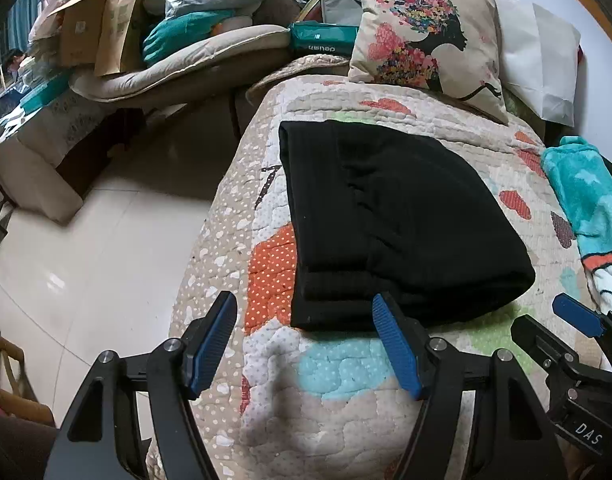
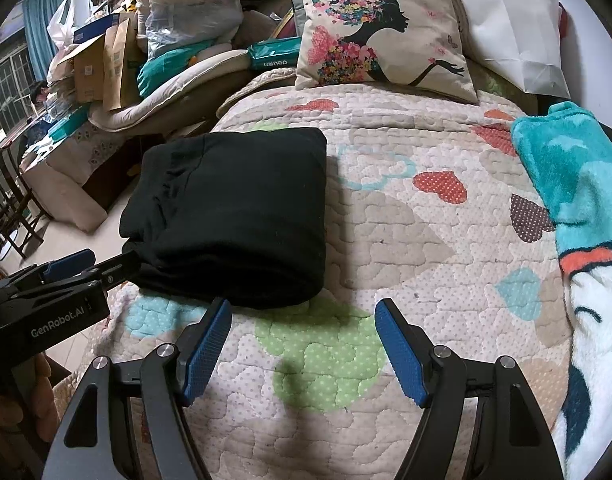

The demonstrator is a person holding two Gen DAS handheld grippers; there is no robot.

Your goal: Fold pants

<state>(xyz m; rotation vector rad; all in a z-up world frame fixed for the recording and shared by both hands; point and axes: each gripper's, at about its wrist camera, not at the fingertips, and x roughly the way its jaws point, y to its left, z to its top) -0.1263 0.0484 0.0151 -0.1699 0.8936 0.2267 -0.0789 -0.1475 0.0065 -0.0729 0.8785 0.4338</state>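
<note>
The black pants lie folded into a thick rectangle on the quilted bed cover. They also show in the right wrist view, at the left. My left gripper is open and empty, just short of the pants' near edge. My right gripper is open and empty over the quilt, to the right of the pants' near corner. The right gripper shows at the right edge of the left wrist view. The left gripper shows at the left edge of the right wrist view.
A flower-print pillow and a white bag lie at the bed's head. A teal fleece blanket lies along the right side. Left of the bed is tiled floor and a pile of boxes, bags and cushions.
</note>
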